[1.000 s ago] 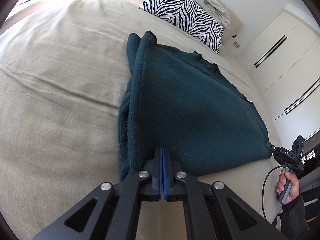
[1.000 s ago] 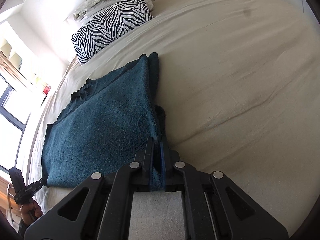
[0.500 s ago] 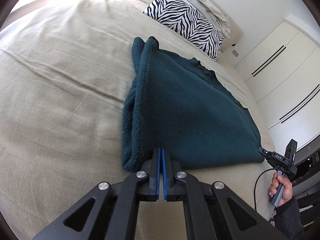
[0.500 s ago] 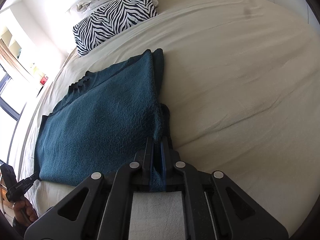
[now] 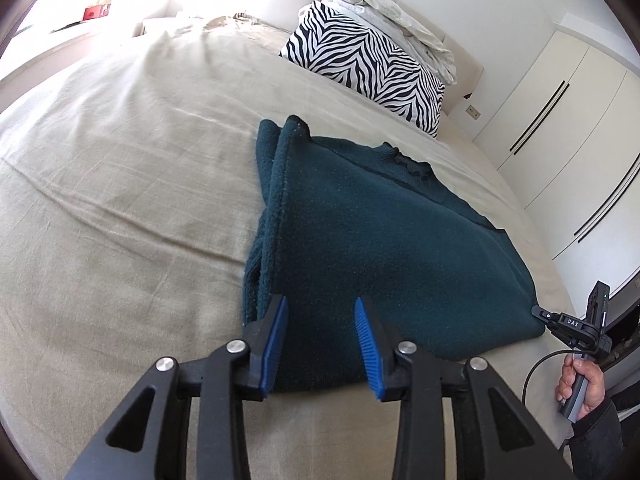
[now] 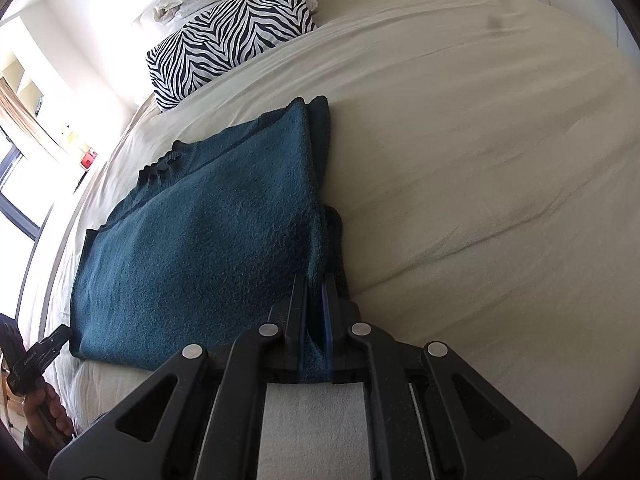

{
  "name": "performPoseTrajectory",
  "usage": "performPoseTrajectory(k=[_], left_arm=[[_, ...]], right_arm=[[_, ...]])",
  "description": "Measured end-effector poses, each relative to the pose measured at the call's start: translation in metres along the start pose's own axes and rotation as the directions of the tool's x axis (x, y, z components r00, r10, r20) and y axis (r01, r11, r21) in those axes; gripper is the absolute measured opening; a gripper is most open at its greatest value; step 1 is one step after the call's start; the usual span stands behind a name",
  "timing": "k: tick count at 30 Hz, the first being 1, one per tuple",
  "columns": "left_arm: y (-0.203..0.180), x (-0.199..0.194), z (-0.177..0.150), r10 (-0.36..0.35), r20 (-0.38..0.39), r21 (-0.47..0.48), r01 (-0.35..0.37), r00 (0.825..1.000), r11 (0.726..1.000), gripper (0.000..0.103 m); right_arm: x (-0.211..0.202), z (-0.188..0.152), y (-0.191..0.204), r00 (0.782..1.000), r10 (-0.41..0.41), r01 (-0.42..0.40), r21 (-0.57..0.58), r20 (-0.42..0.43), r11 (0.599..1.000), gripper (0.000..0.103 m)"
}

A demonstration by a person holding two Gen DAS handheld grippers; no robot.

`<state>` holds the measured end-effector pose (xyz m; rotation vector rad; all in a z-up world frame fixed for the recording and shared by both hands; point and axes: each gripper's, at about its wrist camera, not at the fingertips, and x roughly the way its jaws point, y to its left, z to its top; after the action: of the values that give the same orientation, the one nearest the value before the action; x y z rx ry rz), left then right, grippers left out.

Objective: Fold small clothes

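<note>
A dark teal knit sweater [image 5: 380,248] lies flat on the beige bed, its side parts folded in. It also shows in the right wrist view [image 6: 208,240]. My left gripper [image 5: 320,320] is open, its blue pads [image 5: 276,340] apart over the sweater's near left corner, holding nothing. My right gripper [image 6: 315,292] is shut on the sweater's near right corner, with teal cloth pinched between the pads. Across the sweater, each view shows the other gripper: the right one [image 5: 576,328] and the left one [image 6: 36,354].
A zebra-print pillow [image 5: 372,64] and crumpled white bedding [image 5: 400,16] lie at the head of the bed. White wardrobe doors [image 5: 560,120] stand to the right. The beige sheet [image 6: 480,160] spreads wide around the sweater. A window [image 6: 20,184] is on the far side.
My left gripper has opened and let go of the sweater's corner, which now lies on the bed. My right gripper stays shut on its corner. The sweater has settled flat.
</note>
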<state>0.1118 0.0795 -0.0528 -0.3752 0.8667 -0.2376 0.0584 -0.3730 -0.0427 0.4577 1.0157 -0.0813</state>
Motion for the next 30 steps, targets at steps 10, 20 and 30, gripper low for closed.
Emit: performPoseTrajectory(k=[10,20,30], left_arm=[[0.010,0.007,0.002,0.049,0.001,-0.021,-0.048,0.999,0.999,0.037],[0.009,0.011,-0.001,0.083,-0.013,-0.009,-0.084,0.996,0.996,0.008],[0.009,0.012,-0.005,0.151,-0.050,0.024,-0.150,0.987,0.988,0.007]], right_arm=[[0.001,0.000,0.001,1.000,-0.002,0.002,-0.003,-0.003,1.000,0.006],[0.001,-0.001,0.003,1.000,-0.019,0.019,-0.022,-0.002,1.000,0.006],[0.000,-0.002,0.012,0.997,-0.077,0.077,-0.070,-0.009,0.995,0.005]])
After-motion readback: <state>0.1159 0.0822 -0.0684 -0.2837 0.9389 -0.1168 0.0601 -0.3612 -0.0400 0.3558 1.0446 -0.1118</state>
